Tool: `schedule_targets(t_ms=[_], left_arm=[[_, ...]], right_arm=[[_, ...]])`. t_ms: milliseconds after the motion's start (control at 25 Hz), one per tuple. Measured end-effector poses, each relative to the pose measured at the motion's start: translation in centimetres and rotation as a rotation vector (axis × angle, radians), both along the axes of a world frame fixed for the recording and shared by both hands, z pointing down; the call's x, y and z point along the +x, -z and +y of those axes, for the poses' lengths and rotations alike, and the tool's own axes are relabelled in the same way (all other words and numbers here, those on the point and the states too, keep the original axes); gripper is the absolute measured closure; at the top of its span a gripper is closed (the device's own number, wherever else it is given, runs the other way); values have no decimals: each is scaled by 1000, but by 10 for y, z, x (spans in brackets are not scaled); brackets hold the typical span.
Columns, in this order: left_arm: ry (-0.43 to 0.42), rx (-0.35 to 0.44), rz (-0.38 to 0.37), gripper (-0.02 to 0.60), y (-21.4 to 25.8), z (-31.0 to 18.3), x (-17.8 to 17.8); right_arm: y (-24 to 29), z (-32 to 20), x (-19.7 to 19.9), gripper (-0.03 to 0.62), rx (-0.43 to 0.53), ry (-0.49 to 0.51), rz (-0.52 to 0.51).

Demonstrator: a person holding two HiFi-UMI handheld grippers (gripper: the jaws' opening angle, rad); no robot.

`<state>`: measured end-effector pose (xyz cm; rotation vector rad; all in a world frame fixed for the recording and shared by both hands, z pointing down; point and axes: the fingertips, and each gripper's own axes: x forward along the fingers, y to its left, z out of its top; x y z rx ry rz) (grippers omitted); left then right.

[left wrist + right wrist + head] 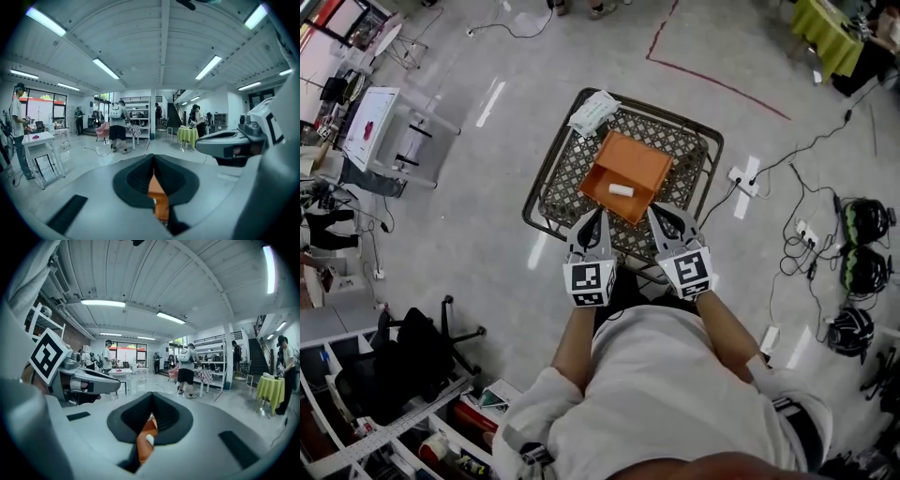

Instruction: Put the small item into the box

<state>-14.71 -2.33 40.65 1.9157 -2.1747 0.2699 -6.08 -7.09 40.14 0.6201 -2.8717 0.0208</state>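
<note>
An open orange box (623, 173) hangs tilted above a wire-mesh table (562, 178). A small white cylinder-like item (622, 189) lies inside it. My left gripper (595, 218) is shut on the box's near left corner. My right gripper (662, 217) grips the near right corner the same way. In the left gripper view only a strip of the orange box (158, 199) shows between the closed jaws. The right gripper view shows the box (143, 446) wall and the white item (149, 439) in the slit between the jaws.
A white packet (593, 112) lies at the table's far corner. On the floor to the right are a power strip (742, 181), cables and helmets (865, 220). A black chair (412, 347) and shelves stand at the lower left. People stand farther off in the room.
</note>
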Motion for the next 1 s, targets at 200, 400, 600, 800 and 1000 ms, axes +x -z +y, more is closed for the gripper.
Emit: schedule_targets(t_ms=[200, 400, 600, 800, 1000], left_arm=[[18, 59, -2, 571, 30, 11, 19], [-4, 159, 1, 571, 66, 10, 44], [2, 192, 15, 571, 80, 13, 56], [-2, 198, 10, 571, 84, 10, 65], [-33, 223, 17, 571, 88, 11, 81]], right_arm=[[35, 12, 19, 591, 14, 1, -69], [83, 16, 34, 591, 67, 19, -130], [108, 19, 46, 591, 128, 18, -153], [111, 17, 57, 591, 155, 5, -163], [107, 19, 62, 591, 141, 15, -172]])
